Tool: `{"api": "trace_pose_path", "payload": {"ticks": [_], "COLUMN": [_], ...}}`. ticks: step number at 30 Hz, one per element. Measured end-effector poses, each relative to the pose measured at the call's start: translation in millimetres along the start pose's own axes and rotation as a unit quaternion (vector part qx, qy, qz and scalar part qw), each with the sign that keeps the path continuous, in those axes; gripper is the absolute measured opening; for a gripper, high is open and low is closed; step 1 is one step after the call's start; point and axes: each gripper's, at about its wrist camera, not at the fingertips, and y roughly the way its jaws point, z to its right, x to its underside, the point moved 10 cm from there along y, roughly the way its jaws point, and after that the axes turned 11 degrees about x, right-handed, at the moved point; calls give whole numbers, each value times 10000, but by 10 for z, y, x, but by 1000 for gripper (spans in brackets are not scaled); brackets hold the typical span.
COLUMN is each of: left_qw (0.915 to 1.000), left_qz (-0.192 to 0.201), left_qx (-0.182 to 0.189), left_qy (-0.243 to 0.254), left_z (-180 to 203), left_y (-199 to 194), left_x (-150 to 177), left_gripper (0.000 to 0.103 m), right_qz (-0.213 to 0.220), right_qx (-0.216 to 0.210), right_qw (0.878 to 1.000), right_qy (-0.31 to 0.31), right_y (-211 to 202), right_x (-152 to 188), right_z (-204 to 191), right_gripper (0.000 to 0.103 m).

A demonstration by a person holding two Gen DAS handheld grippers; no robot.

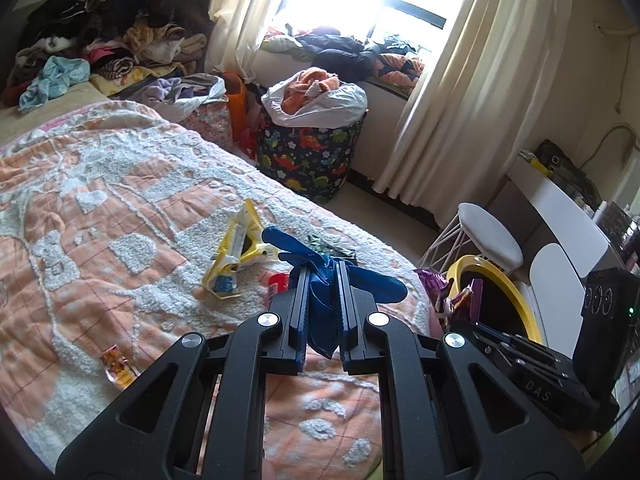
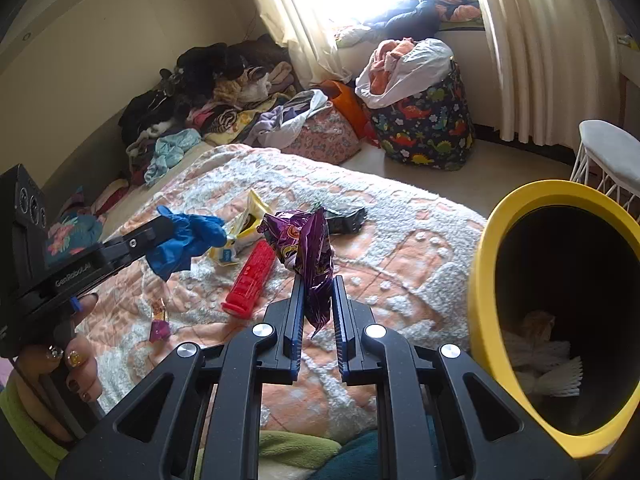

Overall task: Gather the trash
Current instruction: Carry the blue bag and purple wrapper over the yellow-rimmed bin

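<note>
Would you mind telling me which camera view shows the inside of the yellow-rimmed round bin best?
The right wrist view: the yellow-rimmed round bin faces the camera, with white crumpled paper visible inside. The left wrist view shows only part of its rim, behind the right gripper and its purple snack wrapper.

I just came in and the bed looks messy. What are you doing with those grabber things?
A person is picking trash off the bed. The left gripper pinches a crumpled blue rubber glove, and the right gripper pinches a shiny purple snack wrapper. A yellow-rimmed bin waits at the right. A red ribbed tube and a yellow wrapper lie on the quilt.
</note>
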Motion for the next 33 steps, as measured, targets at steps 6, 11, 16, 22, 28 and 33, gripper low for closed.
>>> {"api": "trace_pose_path", "payload": {"ticks": [6, 11, 16, 22, 28, 33], "left_qw": [9999, 9997, 9994, 9989, 9981, 9973], "left_qz": [-18, -38, -74, -142, -172, -203], "left_qx": [56, 95, 159, 252, 341, 418], "left_qy": [112, 212, 297, 361, 474, 561], "left_z": [119, 227, 326, 428, 576, 694], "left_y": [3, 15, 31, 61, 79, 101], "left_x": [7, 12, 23, 56, 81, 102], "left_gripper": [7, 7, 7, 7, 7, 7], "right_qz": [101, 160, 233, 305, 387, 431], "right_qx": [43, 86, 130, 196, 300, 389], "right_qw": [9999, 9996, 9992, 9983, 9971, 9958], "right_qy": [121, 199, 308, 455, 589, 705], "right_y": [-81, -136, -194, -263, -314, -343], "right_x": [-68, -105, -151, -202, -251, -274], "right_z": [145, 264, 369, 558, 757, 880], "right_gripper": [13, 13, 13, 13, 13, 13]}}
